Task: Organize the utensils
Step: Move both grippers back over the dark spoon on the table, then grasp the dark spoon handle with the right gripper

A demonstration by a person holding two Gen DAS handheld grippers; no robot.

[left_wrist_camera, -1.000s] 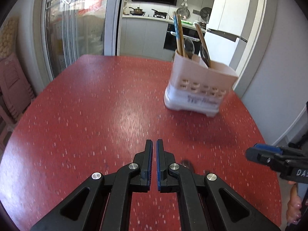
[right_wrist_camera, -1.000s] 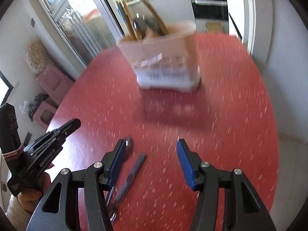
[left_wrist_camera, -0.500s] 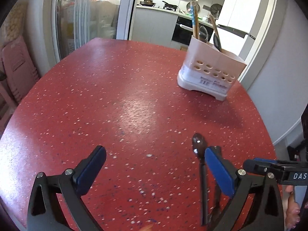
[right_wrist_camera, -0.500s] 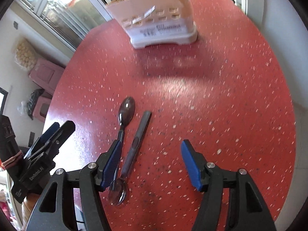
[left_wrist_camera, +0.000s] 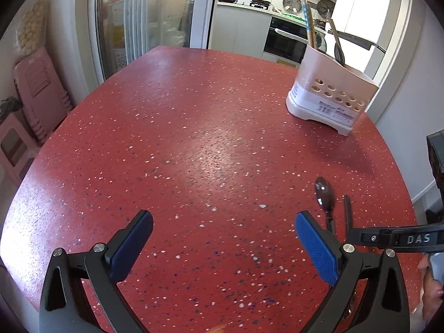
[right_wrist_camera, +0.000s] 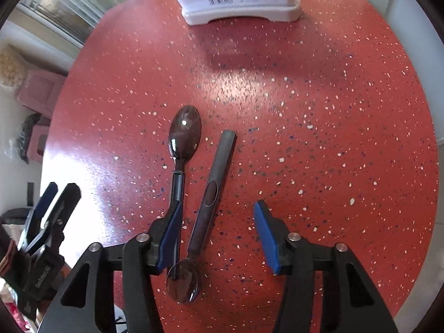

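Red speckled table (right_wrist_camera: 347, 105) carries 2 spoons (right_wrist_camera: 185, 136) near its front edge and the caddy (right_wrist_camera: 238, 2) near its far edge; right gripper (right_wrist_camera: 219, 230), spread over both handles, probably needs centring on 1; left gripper (left_wrist_camera: 223, 245) is spread, empty.

Red white-speckled table (right_wrist_camera: 333, 111), white holder (left_wrist_camera: 327, 97), dark metallic spoons (right_wrist_camera: 184, 133), blue-padded black tool (right_wrist_camera: 216, 233).

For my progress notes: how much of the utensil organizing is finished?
Done: some utensils stand in the caddy. In hand: nothing; the right tool is open over two spoons lying on the table. Left: both spoons. The left tool is open too.
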